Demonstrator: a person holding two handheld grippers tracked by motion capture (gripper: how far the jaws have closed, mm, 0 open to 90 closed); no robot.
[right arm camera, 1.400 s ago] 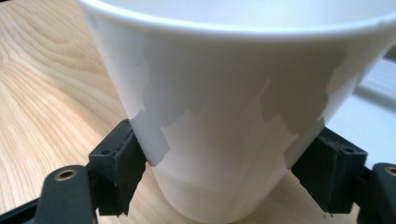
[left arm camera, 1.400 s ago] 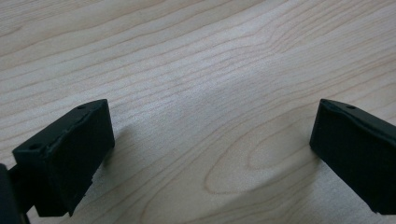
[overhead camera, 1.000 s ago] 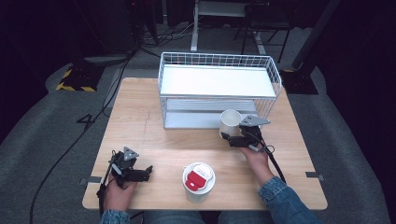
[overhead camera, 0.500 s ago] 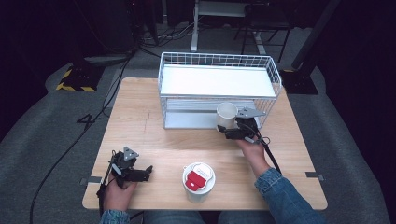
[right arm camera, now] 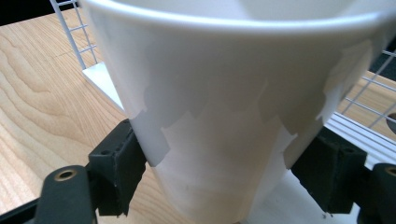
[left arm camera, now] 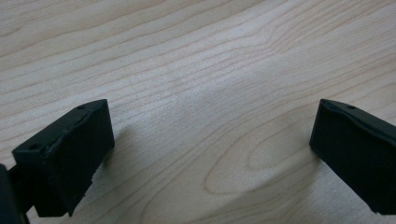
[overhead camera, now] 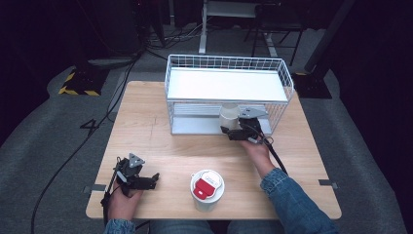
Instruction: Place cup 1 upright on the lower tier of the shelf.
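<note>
The left claw (overhead camera: 155, 178) is sitting at about 8 o'clock on the bench (overhead camera: 146, 126), just where it was a second ago. Its jaws are standing wide open with nothing between them, only bare wood.

Near 6 o'clock a cup with a red lid (overhead camera: 207, 187) is waiting, not touched.

Over toward 2 o'clock, the right claw (overhead camera: 227, 130) is squeezing the white cup (overhead camera: 229, 116) tight on both sides. A second ago this cup was a little more to the right. Now it is coming left and closer to the white wire rack (overhead camera: 287, 78), right at the front of the low shelf. It looks like the cup is going into the rack, and that job is nearly done, but the claw is not letting go yet.
</note>
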